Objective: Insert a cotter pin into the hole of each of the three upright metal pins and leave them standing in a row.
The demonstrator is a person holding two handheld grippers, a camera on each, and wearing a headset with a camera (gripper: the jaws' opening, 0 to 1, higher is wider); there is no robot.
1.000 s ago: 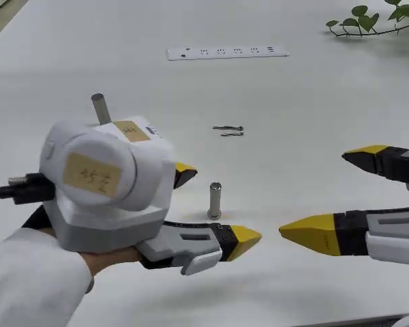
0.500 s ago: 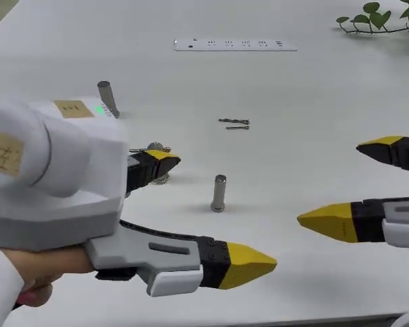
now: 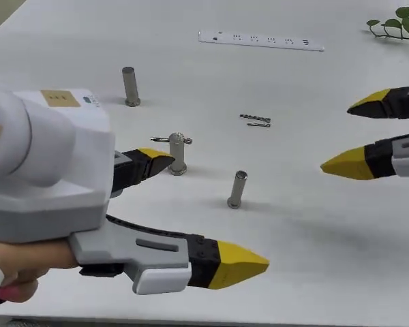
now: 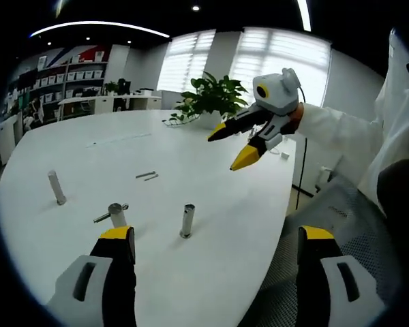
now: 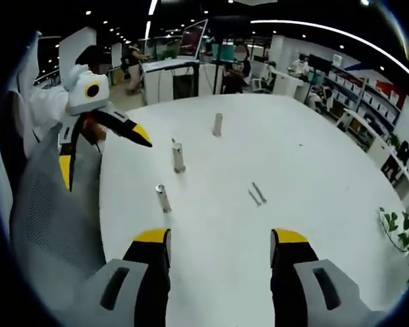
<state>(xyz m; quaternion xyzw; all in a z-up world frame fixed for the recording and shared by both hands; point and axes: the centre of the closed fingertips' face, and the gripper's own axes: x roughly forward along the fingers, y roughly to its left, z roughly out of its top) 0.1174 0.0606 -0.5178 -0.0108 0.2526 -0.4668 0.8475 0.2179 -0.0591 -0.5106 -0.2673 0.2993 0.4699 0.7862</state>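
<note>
Standing upright, metal pin [image 3: 178, 158] holds (crosswise) cotter pin [image 3: 160, 139].

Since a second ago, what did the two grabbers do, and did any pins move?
The left gripper drew back toward the person, open, uncovering the middle pin with a cotter pin through its top. The right gripper moved a little farther off, open. Nothing visibly grabbed or dropped. The far pin, the near pin and the loose cotter pins stayed put; the camera shifted.

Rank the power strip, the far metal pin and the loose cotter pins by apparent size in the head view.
1. power strip, longest even though farthest away.
2. far metal pin.
3. loose cotter pins, thinnest and shortest.
</note>
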